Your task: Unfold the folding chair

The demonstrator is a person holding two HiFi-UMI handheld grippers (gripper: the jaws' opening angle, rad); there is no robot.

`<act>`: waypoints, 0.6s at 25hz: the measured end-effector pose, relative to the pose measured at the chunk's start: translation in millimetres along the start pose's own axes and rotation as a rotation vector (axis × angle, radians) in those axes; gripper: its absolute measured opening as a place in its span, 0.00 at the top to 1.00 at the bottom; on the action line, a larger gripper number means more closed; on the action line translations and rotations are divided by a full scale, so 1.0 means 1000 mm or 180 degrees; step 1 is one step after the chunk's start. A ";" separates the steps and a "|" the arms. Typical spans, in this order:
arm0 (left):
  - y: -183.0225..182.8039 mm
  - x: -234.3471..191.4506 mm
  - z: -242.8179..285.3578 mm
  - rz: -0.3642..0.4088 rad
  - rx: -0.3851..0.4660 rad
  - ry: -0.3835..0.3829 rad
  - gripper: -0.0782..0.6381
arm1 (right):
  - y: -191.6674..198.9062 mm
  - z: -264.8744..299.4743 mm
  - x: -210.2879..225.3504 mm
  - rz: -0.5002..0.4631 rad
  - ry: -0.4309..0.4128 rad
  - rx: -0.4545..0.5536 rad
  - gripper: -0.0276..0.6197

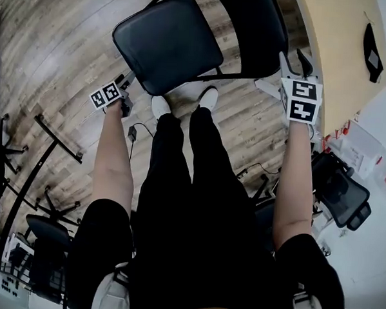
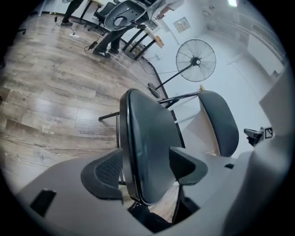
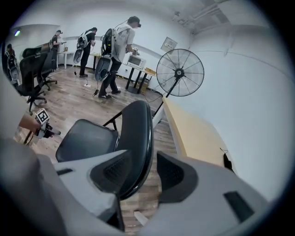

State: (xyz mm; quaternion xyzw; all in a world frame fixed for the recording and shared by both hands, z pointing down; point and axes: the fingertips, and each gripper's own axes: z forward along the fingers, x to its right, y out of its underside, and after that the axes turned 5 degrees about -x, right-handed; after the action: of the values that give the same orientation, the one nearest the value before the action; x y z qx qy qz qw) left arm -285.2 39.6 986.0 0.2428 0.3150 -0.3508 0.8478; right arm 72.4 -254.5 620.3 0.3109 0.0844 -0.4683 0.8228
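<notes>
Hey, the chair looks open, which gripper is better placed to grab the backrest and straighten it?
Right. The right hand-held gripper is beside the backrest, whose edge lines up between its parted jaws. The left hand-held gripper is by the front corner of the seat, farther from it.

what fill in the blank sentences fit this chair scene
The folding chair has a seat that is ____ in colour. The person's shoes are ____. The right gripper is up by the chair's ____, not its seat. By the white wall stands a round ____ on a pole.
Missing words: black; white; backrest; fan.
</notes>
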 end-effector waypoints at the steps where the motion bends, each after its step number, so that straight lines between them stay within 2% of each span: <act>1: 0.001 0.010 -0.012 0.0041 0.0003 0.0004 0.46 | -0.006 -0.009 -0.003 0.0050 -0.0055 0.0067 0.71; 6: -0.003 0.065 -0.072 0.0229 0.0061 0.0035 0.46 | -0.034 -0.067 -0.017 0.0520 -0.0533 0.0535 0.71; 9: -0.015 0.110 -0.103 0.0367 0.0152 0.0165 0.46 | -0.050 -0.106 -0.016 0.0850 -0.0783 0.0834 0.71; 15: -0.024 0.211 -0.161 0.1007 0.0150 0.0476 0.46 | -0.065 -0.177 -0.008 0.1314 -0.1101 0.1220 0.71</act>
State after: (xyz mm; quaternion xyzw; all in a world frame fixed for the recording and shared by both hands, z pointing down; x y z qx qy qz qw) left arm -244.6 33.1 722.3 0.3346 0.3267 -0.2013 0.8607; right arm 41.4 -168.6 455.3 0.3865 -0.2110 -0.3449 0.8289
